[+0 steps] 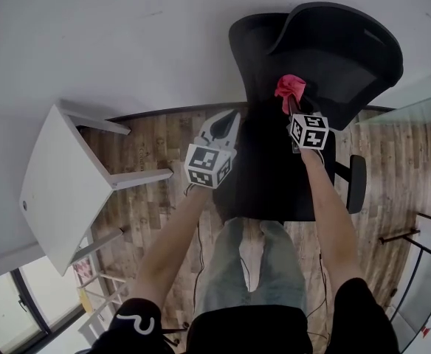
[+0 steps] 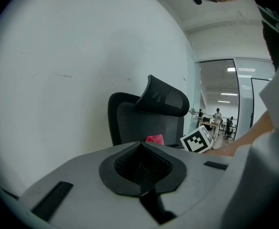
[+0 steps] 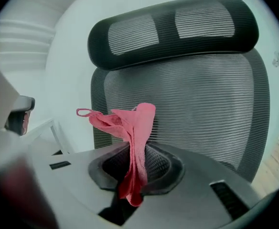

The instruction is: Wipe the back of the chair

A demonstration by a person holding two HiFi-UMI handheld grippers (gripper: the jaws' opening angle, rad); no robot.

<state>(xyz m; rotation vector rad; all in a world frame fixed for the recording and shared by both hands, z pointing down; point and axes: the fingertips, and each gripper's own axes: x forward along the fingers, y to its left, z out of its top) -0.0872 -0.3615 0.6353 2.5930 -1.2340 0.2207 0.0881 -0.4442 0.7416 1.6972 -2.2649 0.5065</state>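
A black mesh office chair (image 1: 326,50) with a headrest stands against the white wall, its backrest (image 3: 192,109) filling the right gripper view. My right gripper (image 1: 292,110) is over the seat, just short of the backrest, shut on a pink cloth (image 1: 290,88) that sticks up from its jaws (image 3: 132,128). My left gripper (image 1: 225,126) hovers at the chair's left side, jaws together with nothing between them (image 2: 142,165). In the left gripper view, the chair (image 2: 146,120), the cloth (image 2: 155,139) and the right gripper's marker cube (image 2: 197,140) lie ahead.
A white table (image 1: 53,190) stands to the left on the wood floor (image 1: 156,142). The chair's right armrest (image 1: 357,183) sticks out beside my right arm. A glass partition (image 1: 422,109) runs along the right, with an office behind it.
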